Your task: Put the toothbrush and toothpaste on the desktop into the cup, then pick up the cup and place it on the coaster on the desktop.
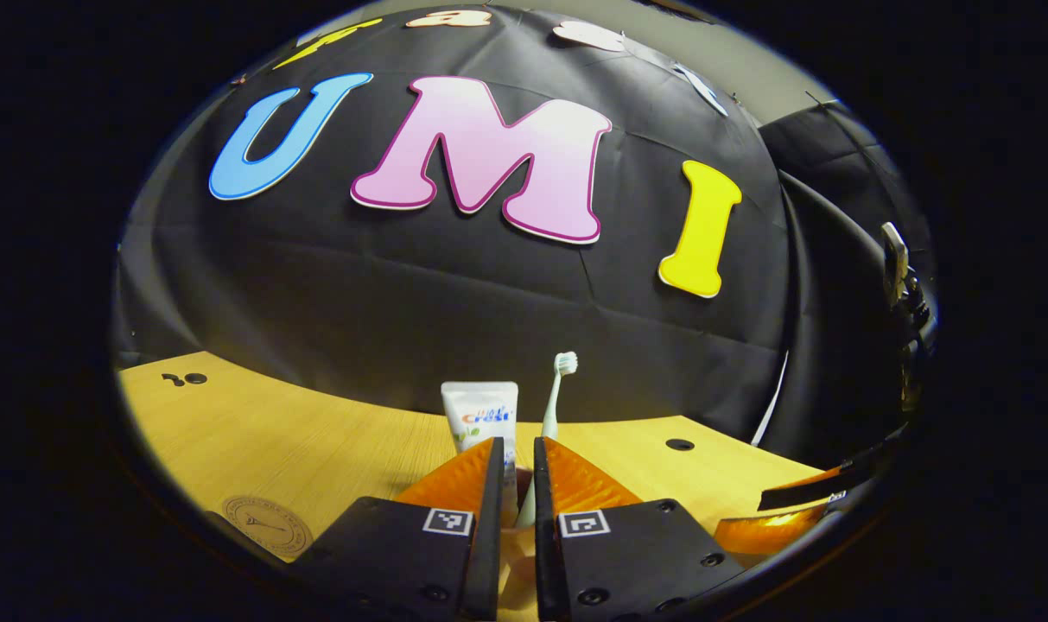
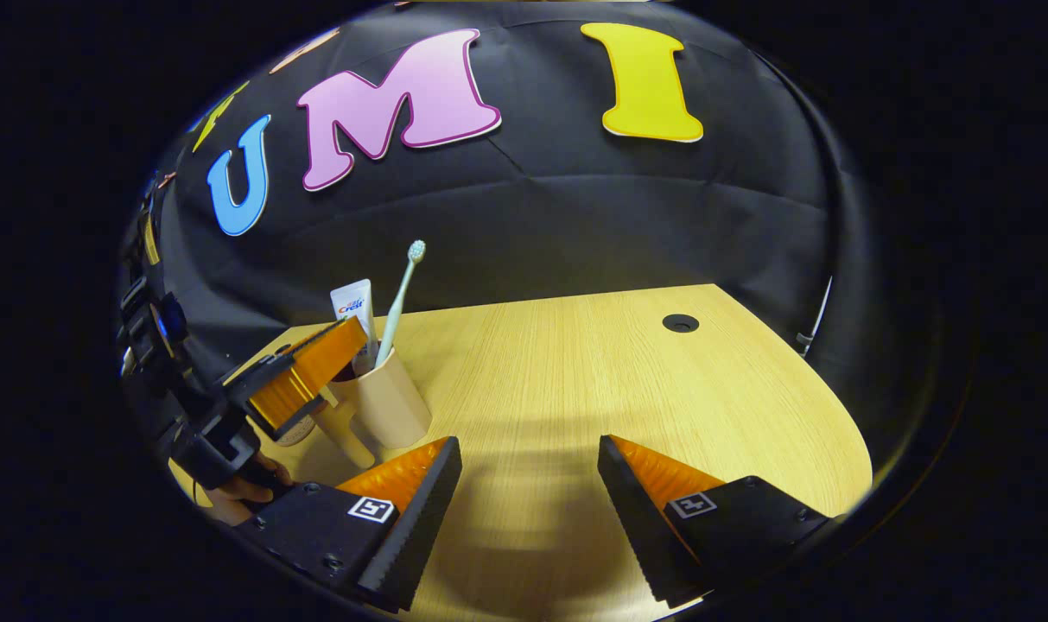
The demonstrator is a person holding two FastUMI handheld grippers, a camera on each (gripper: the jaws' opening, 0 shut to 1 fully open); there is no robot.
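Gripping the cup (image 2: 390,402) by its wall at the left of the right gripper view, left tool (image 2: 316,380) nearly closed, a hand (image 2: 238,492) behind it low at the edge. Toothpaste (image 2: 355,311) and toothbrush (image 2: 400,298) upright inside the cup. Coaster (image 1: 264,523) flat on the surface (image 2: 575,380), left of that tool. Right tool (image 2: 528,492) wide apart, holding nothing, low over bare wood.

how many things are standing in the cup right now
2: the toothpaste and the toothbrush, both upright in the cup, side by side. The left gripper hides part of the rim.
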